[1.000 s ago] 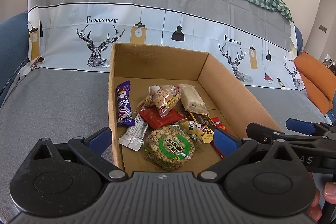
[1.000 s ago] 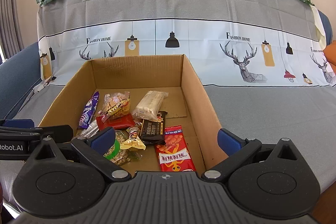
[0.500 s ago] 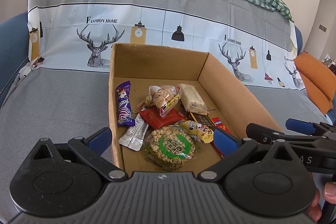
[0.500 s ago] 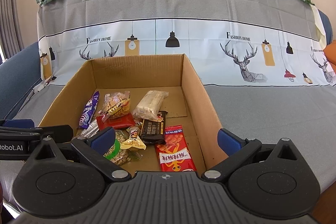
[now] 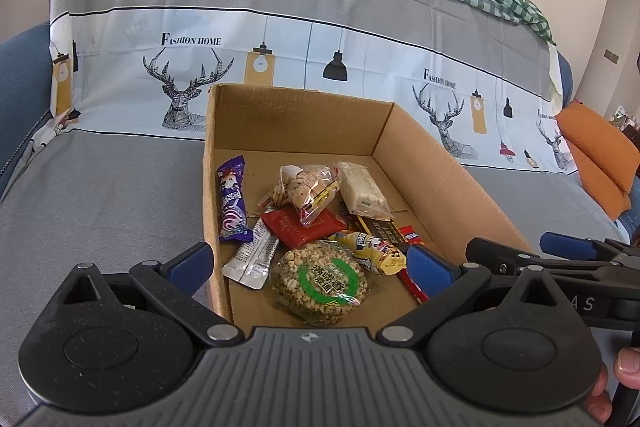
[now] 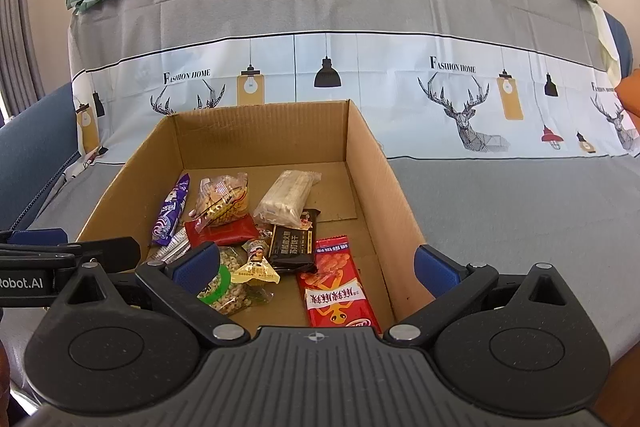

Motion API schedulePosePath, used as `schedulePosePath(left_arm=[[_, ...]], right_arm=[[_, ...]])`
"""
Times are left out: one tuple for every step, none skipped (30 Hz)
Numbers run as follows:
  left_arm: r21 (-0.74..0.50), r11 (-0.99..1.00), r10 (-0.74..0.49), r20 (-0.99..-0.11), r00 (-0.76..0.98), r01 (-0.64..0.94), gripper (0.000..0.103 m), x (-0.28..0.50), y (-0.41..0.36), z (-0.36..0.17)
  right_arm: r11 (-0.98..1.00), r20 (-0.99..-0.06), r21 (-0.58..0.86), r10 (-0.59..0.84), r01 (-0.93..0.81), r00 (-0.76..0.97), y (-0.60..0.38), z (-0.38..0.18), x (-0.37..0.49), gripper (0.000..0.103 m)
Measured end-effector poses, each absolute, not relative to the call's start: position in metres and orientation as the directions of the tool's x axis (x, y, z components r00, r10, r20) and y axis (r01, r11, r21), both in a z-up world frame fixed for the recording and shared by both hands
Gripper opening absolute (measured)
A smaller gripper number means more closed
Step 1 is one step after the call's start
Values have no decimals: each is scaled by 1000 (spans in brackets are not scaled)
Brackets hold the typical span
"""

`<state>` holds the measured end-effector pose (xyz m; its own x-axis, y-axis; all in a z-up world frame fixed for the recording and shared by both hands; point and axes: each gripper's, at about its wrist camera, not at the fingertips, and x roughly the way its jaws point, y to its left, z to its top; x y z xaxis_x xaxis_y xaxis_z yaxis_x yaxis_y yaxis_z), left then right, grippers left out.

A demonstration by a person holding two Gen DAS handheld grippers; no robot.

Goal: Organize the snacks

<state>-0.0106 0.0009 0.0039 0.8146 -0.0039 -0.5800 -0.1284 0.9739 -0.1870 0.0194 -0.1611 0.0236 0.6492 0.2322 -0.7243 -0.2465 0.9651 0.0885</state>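
Left gripper (image 5: 308, 265) finger partly hides red packet (image 5: 412, 281) in box (image 5: 444, 183)

bright, even daylight, soft shadows, sharp focus, strong fisheye bending at edges.

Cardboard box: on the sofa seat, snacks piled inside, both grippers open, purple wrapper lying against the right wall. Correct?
Not quite. The purple wrapper lies along the left wall of the cardboard box, as the left wrist view shows. The rest holds: the box sits on the sofa seat, and the left gripper and right gripper are open.
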Motion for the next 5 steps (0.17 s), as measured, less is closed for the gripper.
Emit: schedulePosePath(left_arm=[[-189, 974, -9, -573, 819, -121, 103, -11, 1, 4], [-188, 976, -14, -563, 826, -112, 103, -11, -1, 5], [-183, 978, -18, -553, 833, -101, 103, -12, -2, 7], [-179, 979, -21, -544, 839, -92, 103, -12, -4, 9], [-177, 980, -23, -535, 844, -86, 103, -12, -5, 11]], right_arm=[[966, -724, 96, 233, -240, 650, -162, 24, 18, 102], [966, -724, 106, 237, -235, 648, -163, 24, 18, 102], [966, -725, 120, 243, -229, 645, -164, 24, 19, 102], [966, -726, 136, 249, -221, 642, -165, 24, 20, 102], [966, -725, 151, 252, -209, 641, -168, 25, 21, 102]])
